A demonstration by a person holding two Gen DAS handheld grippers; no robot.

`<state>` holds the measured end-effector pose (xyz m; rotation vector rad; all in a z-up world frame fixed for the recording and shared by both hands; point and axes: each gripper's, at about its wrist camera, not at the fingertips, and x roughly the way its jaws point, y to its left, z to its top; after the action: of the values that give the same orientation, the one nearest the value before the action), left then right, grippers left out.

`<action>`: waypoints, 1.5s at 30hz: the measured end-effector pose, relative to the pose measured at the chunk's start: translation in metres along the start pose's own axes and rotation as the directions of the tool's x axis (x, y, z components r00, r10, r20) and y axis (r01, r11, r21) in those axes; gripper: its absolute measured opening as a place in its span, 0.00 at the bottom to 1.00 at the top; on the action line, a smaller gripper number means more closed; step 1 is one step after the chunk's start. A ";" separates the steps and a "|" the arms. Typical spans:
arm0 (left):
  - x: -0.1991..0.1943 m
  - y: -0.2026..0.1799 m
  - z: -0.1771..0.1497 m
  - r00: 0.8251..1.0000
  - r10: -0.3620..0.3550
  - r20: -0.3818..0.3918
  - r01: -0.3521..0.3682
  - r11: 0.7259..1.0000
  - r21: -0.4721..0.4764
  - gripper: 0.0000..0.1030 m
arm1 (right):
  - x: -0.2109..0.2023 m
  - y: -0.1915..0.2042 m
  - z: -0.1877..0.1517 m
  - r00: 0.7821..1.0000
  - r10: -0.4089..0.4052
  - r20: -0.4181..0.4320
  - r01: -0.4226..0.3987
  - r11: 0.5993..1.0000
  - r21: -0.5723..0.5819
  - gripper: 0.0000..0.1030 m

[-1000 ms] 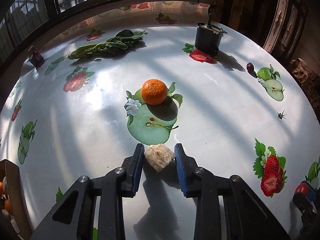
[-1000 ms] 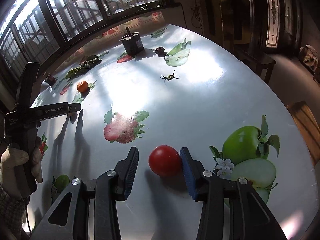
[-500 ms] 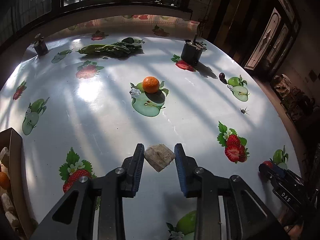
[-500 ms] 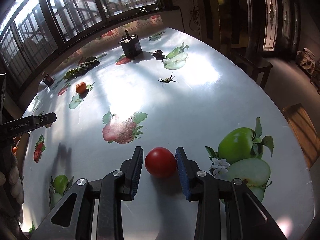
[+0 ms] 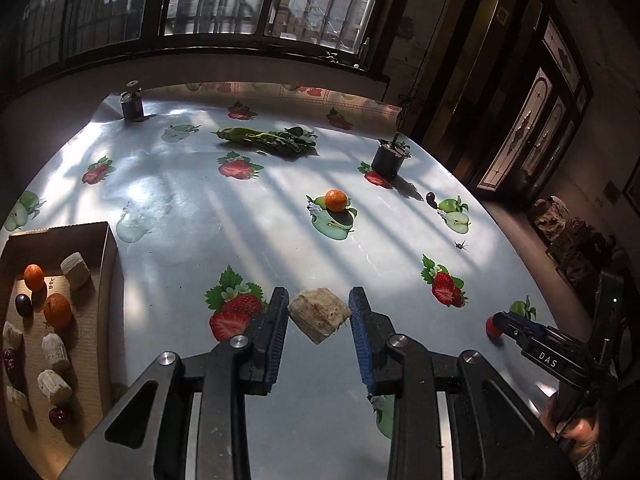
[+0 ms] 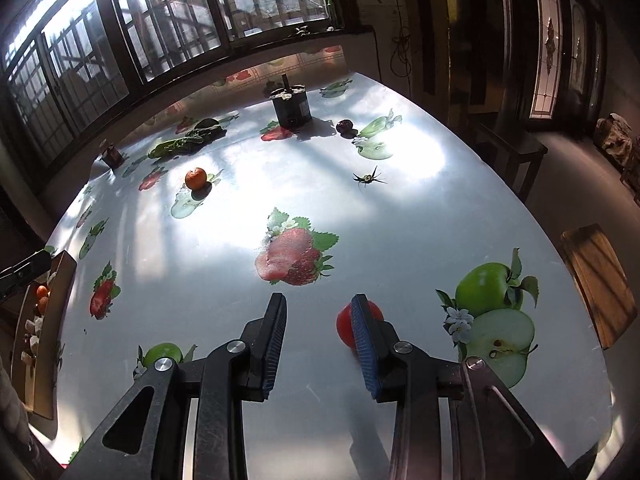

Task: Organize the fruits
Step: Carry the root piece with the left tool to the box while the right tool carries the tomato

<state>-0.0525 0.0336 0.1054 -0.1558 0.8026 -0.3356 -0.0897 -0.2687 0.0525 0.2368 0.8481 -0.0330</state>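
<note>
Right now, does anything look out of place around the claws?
Yes. The red tomato is not between the right claw's fingers. It sits outside the gap, partly hidden behind the right-hand finger, so closing the open claw would likely miss it. The left claw grips its beige chunk squarely.

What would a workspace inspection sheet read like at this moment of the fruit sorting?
Surface: table under a glossy fruit-print cloth, sunlit in patches.
Job's things: cardboard box holding oranges, dark fruits and beige pieces; loose orange, tomato and dark fruit on the cloth.
Clutter: leafy greens, dark cylinder, spider-like thing.
Grippers: left gripper shut on beige chunk; right gripper open, tomato behind its right finger.
Cables: cord hanging on the wall.
Surroundings: barred windows, wooden stool.
</note>
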 end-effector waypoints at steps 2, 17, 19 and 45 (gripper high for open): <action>-0.011 0.015 -0.007 1.000 -0.001 0.009 0.001 0.999 -0.037 0.29 | -0.003 0.013 0.000 0.999 0.053 -0.008 -0.053 0.999 -0.004 0.35; -0.106 0.167 -0.056 0.978 0.196 0.070 -0.158 0.919 -0.362 0.29 | 0.012 0.153 0.000 0.725 0.667 -0.173 -0.666 0.743 0.074 0.35; -0.112 0.180 -0.062 0.976 0.208 0.069 -0.166 0.907 -0.387 0.29 | 0.013 0.161 -0.002 0.676 0.716 -0.173 -0.710 0.696 0.105 0.35; -0.091 0.144 -0.061 0.984 0.172 0.048 -0.150 0.941 -0.304 0.29 | 0.033 -0.041 0.010 0.989 -0.116 -0.096 0.118 0.993 0.020 0.36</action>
<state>-0.1215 0.2001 0.0878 -0.3830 0.7837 -0.0501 -0.0656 -0.3087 0.0259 0.2134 0.9558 -0.1434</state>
